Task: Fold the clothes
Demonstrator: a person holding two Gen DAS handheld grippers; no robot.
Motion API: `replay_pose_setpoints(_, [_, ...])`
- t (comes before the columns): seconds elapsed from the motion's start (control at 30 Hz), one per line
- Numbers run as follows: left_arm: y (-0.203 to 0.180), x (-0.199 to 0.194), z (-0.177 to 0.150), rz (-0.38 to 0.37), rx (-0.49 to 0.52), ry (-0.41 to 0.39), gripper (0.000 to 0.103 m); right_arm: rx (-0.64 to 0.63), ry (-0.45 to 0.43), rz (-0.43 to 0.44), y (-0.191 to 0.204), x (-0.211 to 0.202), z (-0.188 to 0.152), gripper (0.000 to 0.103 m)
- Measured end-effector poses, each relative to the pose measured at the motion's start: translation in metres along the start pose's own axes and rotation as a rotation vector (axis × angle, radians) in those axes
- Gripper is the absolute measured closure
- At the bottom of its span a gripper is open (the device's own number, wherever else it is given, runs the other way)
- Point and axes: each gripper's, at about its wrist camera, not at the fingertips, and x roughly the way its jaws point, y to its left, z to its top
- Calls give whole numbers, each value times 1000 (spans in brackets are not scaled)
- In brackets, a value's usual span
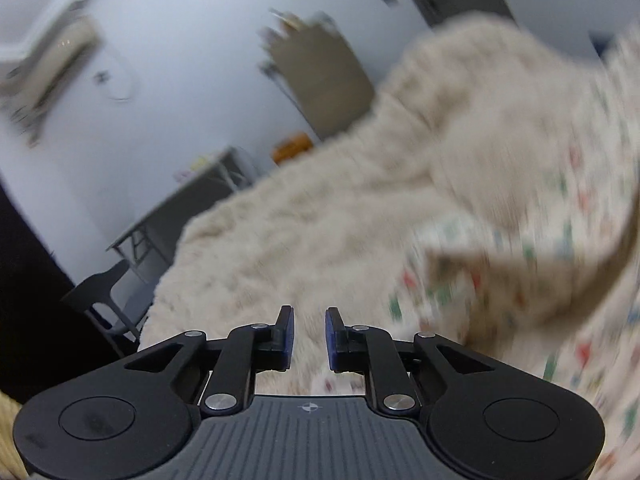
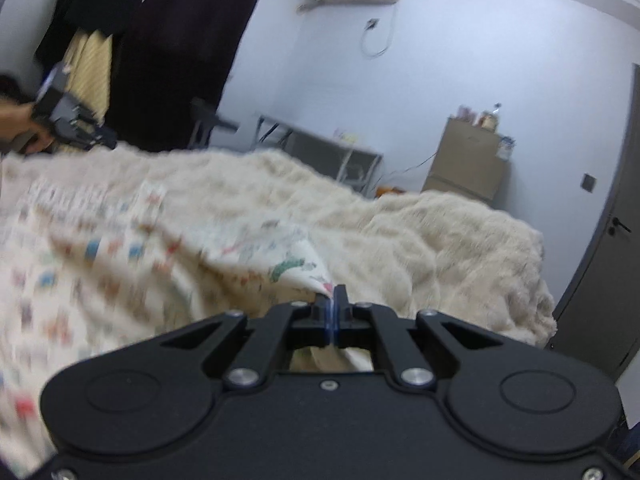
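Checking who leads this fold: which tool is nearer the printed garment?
Right. The right tool is shut on a corner of the printed garment; the left tool is open, apart from it, over the fluffy blanket.

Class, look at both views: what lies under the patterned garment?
Under the patterned garment spreads a cream fluffy blanket, visible around its edges. The right claw is shut on one garment corner. Whatever lies beneath the blanket is covered.
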Motion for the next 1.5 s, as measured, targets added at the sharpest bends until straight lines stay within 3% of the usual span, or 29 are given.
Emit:
replay_pose_setpoints(0.07, [-6, 20, 5, -27, 44, 16, 68, -29, 24, 18, 3, -3, -8, 103])
replay_pose_setpoints(0.2, [-20, 42, 17, -71, 179, -19, 60, -53, 30, 18, 7, -10, -9, 103])
replay_pose_setpoints(0.23, [-23, 43, 17, -89, 197, -24, 51, -54, 29, 16, 8, -12, -8, 103])
replay_pose_setpoints(0.27, [-27, 52, 19, -134, 230, -6, 40, -54, 27, 15, 8, -13, -7, 103])
replay_pose_setpoints(0.3, [-32, 60, 22, -178, 263, 12, 36, -50, 25, 16, 7, -13, -6, 103])
replay_pose_setpoints(0.4, [-49, 84, 22, -288, 354, 86, 35, -37, 19, 19, 4, -13, -4, 103])
replay_pose_setpoints(0.5, [-65, 97, 14, -335, 361, 136, 54, -24, 16, 26, 3, -8, -4, 103])
replay_pose_setpoints(0.6, [-80, 105, 8, -374, 340, 158, 102, -12, 15, 35, 6, -4, -6, 103])
replay_pose_setpoints(0.73, [-61, 87, 10, -307, 228, 93, 103, 8, 1, 3, 6, -4, -8, 103])
replay_pose_setpoints(0.83, [-25, 55, 16, -194, 97, 18, 103, 65, -40, -26, 1, -11, -7, 103])
replay_pose_setpoints(1.1, [64, -91, 40, 96, -220, -291, 103, 184, -156, -34, -15, -37, 4, 103])
replay_pose_setpoints(1.3, [72, -147, 52, 296, -254, -405, 103, 196, -197, -34, -18, -49, 12, 103])
replay_pose_setpoints(1.5, [66, -159, 39, 330, -273, -387, 103, 194, -230, -32, -18, -60, 16, 103])
